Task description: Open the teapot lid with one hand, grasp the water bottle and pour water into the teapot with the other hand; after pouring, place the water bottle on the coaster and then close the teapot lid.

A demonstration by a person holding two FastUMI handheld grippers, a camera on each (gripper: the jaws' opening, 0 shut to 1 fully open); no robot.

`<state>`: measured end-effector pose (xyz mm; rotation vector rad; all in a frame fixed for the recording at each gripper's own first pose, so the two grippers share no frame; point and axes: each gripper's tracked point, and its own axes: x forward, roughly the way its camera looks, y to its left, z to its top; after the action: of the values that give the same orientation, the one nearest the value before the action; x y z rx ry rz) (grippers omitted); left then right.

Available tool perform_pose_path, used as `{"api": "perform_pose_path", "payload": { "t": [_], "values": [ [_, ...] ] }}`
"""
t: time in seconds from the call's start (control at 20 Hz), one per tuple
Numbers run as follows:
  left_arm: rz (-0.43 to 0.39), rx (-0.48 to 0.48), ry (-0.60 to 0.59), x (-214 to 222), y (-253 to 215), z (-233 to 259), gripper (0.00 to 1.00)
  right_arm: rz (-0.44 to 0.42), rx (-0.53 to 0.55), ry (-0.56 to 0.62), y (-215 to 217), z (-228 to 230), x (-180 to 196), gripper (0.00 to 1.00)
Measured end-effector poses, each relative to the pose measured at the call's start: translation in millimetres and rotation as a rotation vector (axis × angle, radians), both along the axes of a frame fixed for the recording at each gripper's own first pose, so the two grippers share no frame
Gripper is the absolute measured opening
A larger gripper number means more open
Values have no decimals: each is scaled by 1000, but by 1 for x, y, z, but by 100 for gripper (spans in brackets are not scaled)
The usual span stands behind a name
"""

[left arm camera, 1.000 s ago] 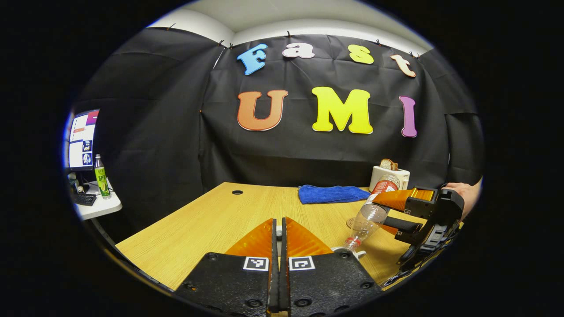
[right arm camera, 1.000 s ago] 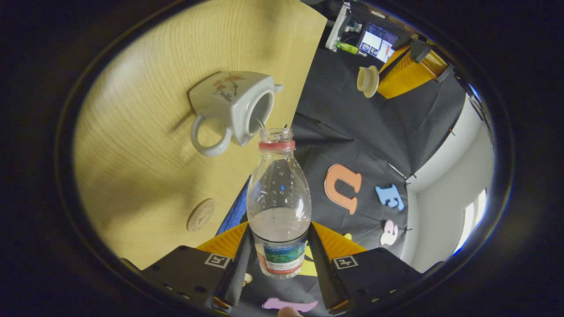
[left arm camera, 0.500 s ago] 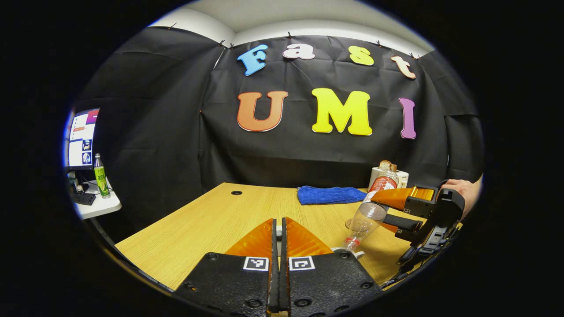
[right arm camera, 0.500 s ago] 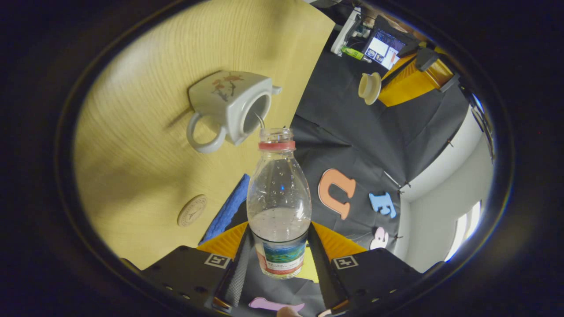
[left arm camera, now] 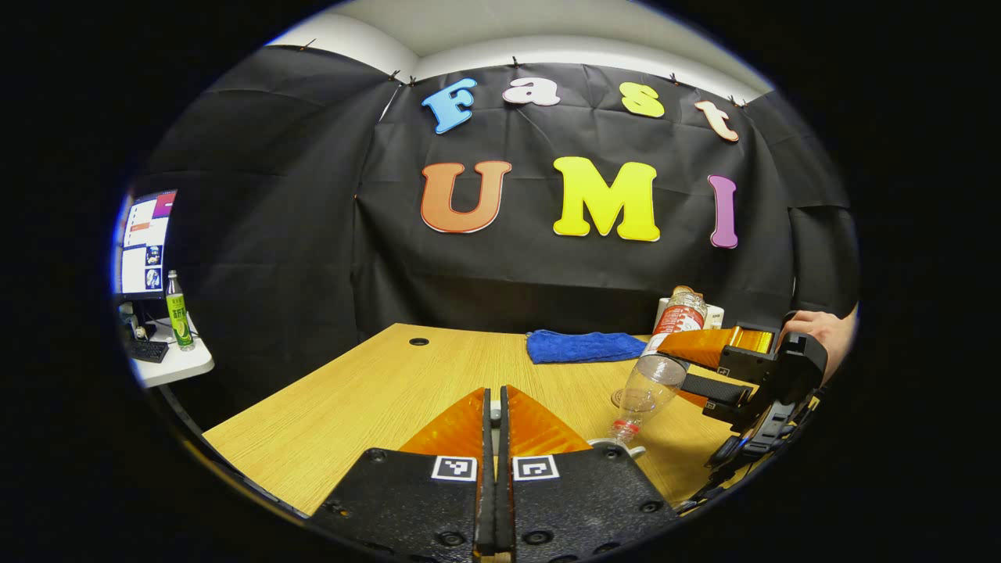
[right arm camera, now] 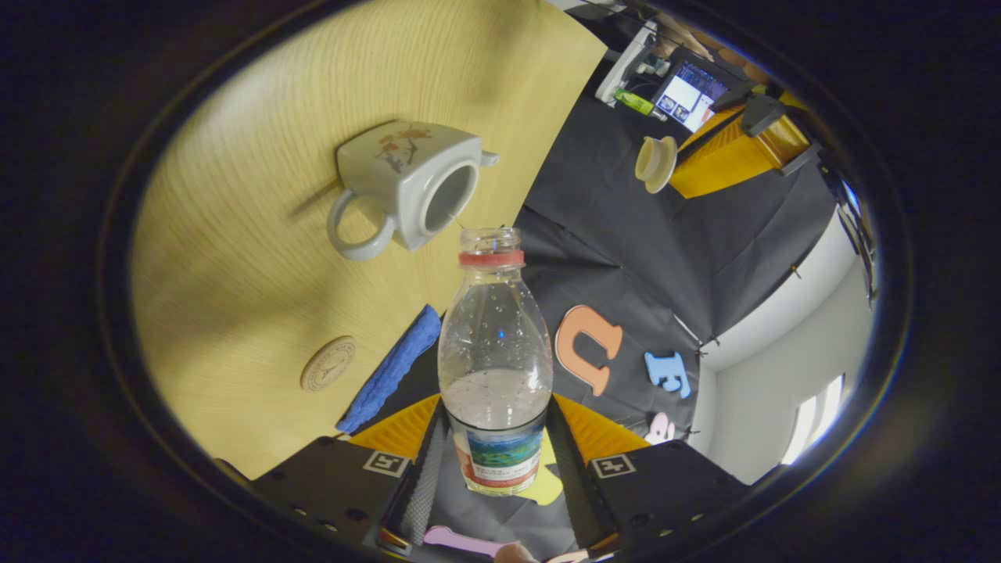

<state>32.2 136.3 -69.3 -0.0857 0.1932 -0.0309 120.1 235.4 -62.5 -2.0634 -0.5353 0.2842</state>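
My right gripper [right arm camera: 494, 438] is shut on the label end of a clear, uncapped water bottle [right arm camera: 493, 336] with a red neck ring. The bottle's mouth points at the open top of the white flowered teapot [right arm camera: 410, 191] on the wooden table [right arm camera: 258, 258]. In the left gripper view the bottle [left arm camera: 655, 374] tilts mouth-down from the right gripper [left arm camera: 688, 367] over the teapot rim [left arm camera: 619, 446]. My left gripper [left arm camera: 494, 403] is shut. In the right gripper view it [right arm camera: 679, 152] holds the white teapot lid [right arm camera: 655, 163] up, off to the side. A round coaster [right arm camera: 328, 363] lies near a blue cloth [right arm camera: 391, 366].
The blue cloth [left arm camera: 583, 345] lies at the table's back edge, next to a white toaster [left arm camera: 713, 313] half hidden by the bottle. A hand [left arm camera: 821, 340] holds the right gripper. Off the table to the left, a side stand carries a monitor [left arm camera: 145, 246] and a green bottle [left arm camera: 178, 313].
The right gripper has tipped the bottle steeper, its base rising and its mouth staying over the teapot. The thin trickle at the mouth has faded. The left gripper has stayed put.
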Motion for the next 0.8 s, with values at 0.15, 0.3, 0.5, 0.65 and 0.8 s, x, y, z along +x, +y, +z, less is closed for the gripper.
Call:
{"api": "perform_pose_path", "payload": {
  "t": [0.15,0.3,0.5,0.65,0.8],
  "values": [
    [-5,0,1,0,0,0,3,7,-16,-17,2,3,-1,69],
    [-6,2,4,-1,1,-2,3,13,-29,-26,4,3,-1,69],
    [-7,4,-1,-2,1,1,3,16,-33,-36,7,6,-2,70],
    [-5,6,-4,-2,1,2,3,16,-28,-36,7,7,-3,69],
    [-3,3,-9,-3,2,4,3,11,-2,-23,7,8,0,70]
  ]
}}
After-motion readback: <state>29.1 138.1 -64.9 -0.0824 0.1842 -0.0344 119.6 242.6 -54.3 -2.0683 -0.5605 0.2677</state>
